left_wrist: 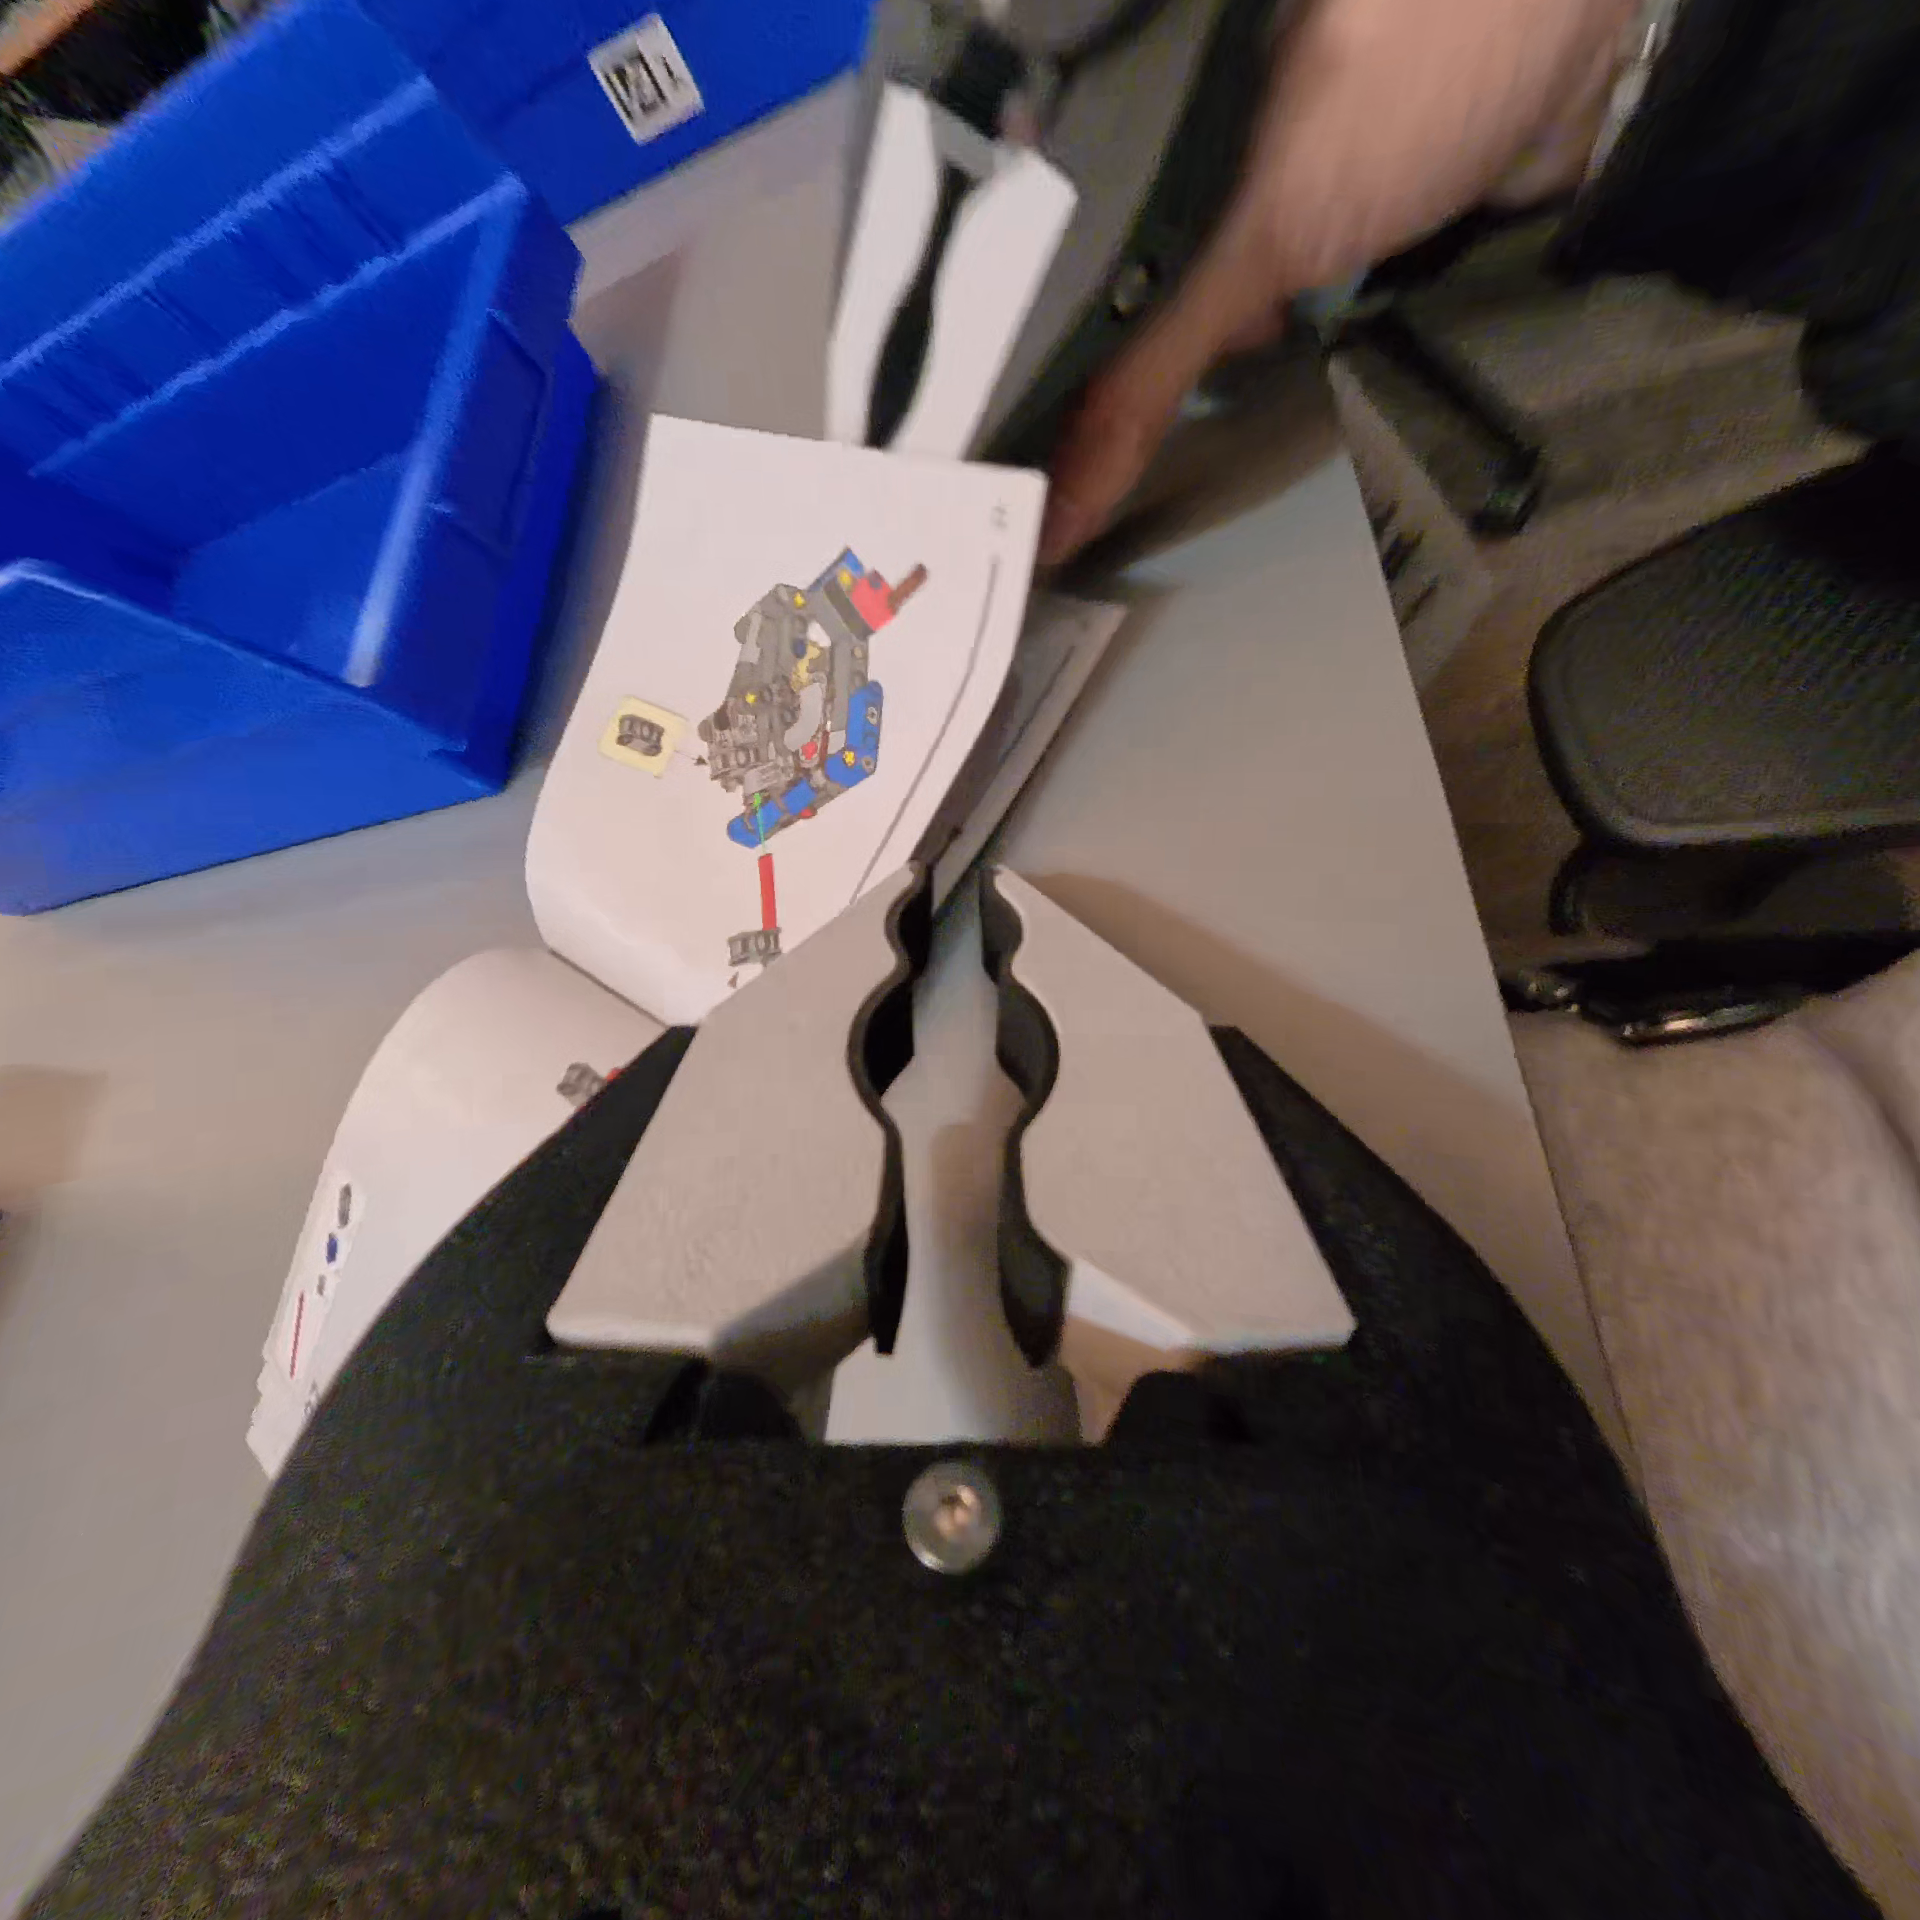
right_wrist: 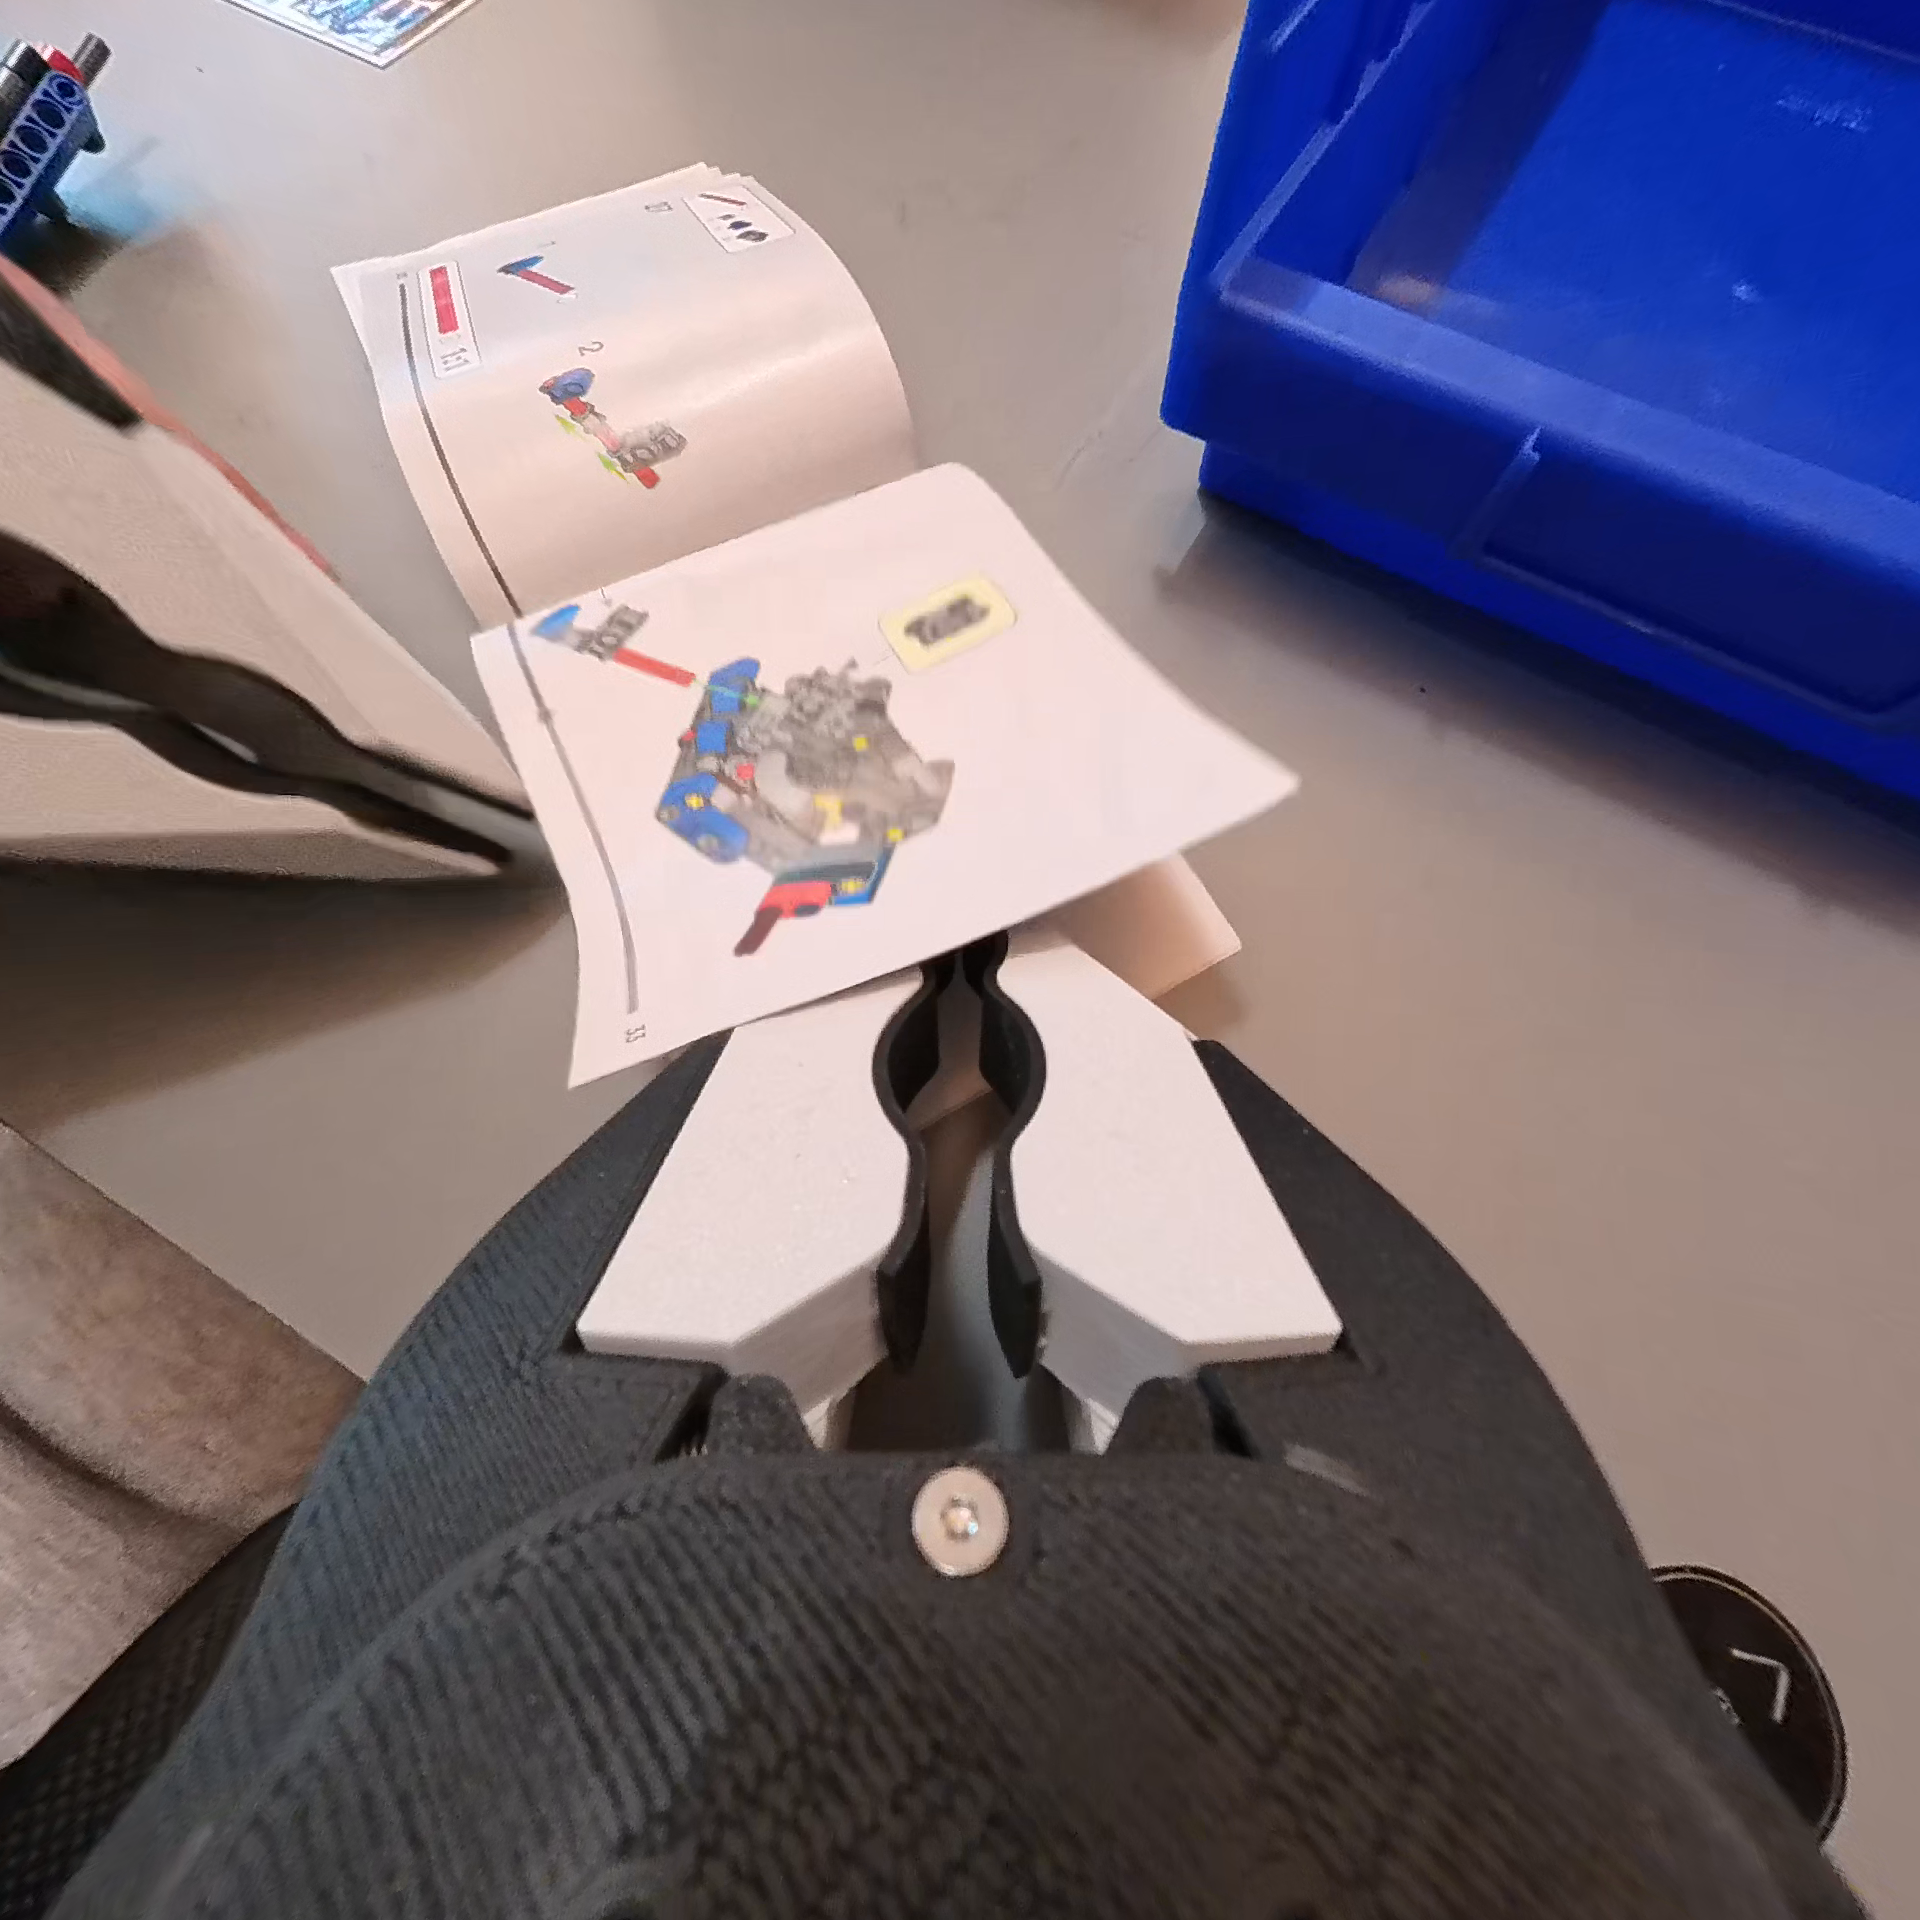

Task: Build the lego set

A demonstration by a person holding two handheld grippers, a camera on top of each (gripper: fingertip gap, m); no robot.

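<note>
The booklet (right_wrist: 831, 748) lies open on the grey table (right_wrist: 1351, 1039), in the middle of the right wrist view, with one page lifted up and curling. The right gripper (right_wrist: 971, 961) sits just under the near edge of that page. Its fingers are almost pressed together, and the tips are hidden by the paper, so I cannot tell if they are pinching the page. In the left wrist view the left gripper (left_wrist: 951, 883) is at the lower right side of the booklet (left_wrist: 790, 675). Its fingers are close together with only a thin gap, and the edge of the lifted page seems to run right at the tips, but I cannot tell if it is held. A blue bin (right_wrist: 1558, 416) fills the upper right of the right view. A bit of the lego model (right_wrist: 47, 135) peeks in at the upper left. In the left view a hand (left_wrist: 1299, 260) shows at the top. The page is thin, light and floppy. It bends easily and could tear or crease. I think it is best to hold it softly by a free corner or edge, and turn it slowly.
</note>
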